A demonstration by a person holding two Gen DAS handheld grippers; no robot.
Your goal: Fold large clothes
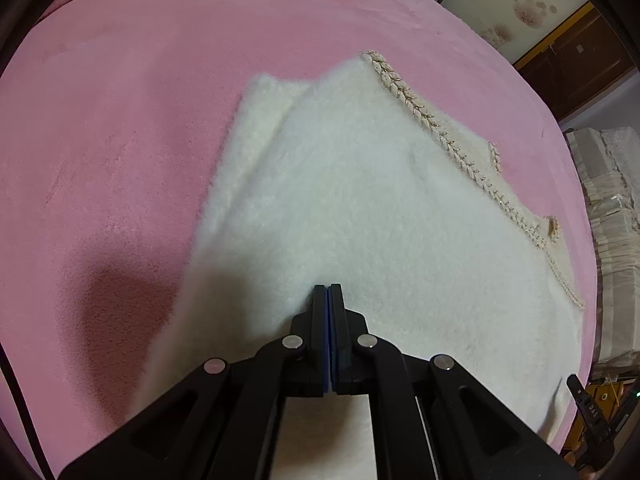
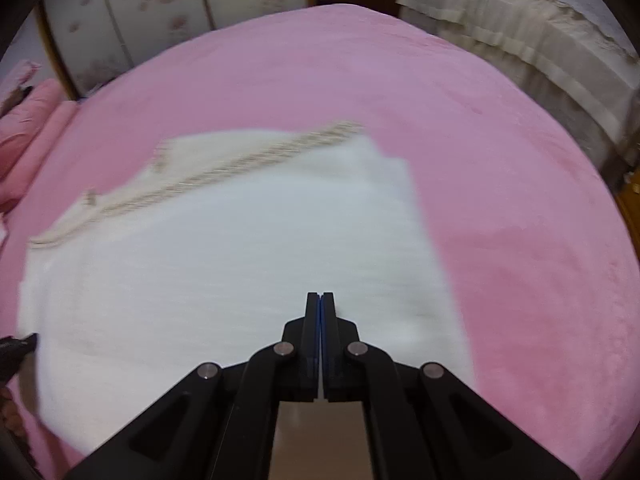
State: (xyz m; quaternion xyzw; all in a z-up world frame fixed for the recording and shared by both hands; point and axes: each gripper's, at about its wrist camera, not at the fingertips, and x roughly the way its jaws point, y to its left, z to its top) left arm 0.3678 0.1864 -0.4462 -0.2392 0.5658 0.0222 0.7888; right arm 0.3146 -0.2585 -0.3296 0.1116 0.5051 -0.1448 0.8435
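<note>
A fluffy white garment (image 1: 360, 208) with beige braided trim (image 1: 436, 128) lies folded on the pink bed cover (image 1: 120, 120). My left gripper (image 1: 328, 289) is shut with its tips over the garment's near part; nothing shows between the jaws. In the right wrist view the same garment (image 2: 240, 248) spreads across the bed cover (image 2: 520, 200), its trim (image 2: 224, 172) running along the far side. My right gripper (image 2: 320, 295) is shut over the garment's near part, with nothing seen between the jaws. The view is motion-blurred. The other gripper's tip (image 2: 20, 346) shows at the left edge.
Flowered wardrobe doors (image 1: 512, 4) and a wooden door stand beyond the bed. Cream ruffled bedding (image 1: 608, 208) hangs at the bed's right side. Pink pillows (image 2: 28, 140) lie at the left in the right wrist view. The right gripper's edge (image 1: 592, 420) shows at lower right.
</note>
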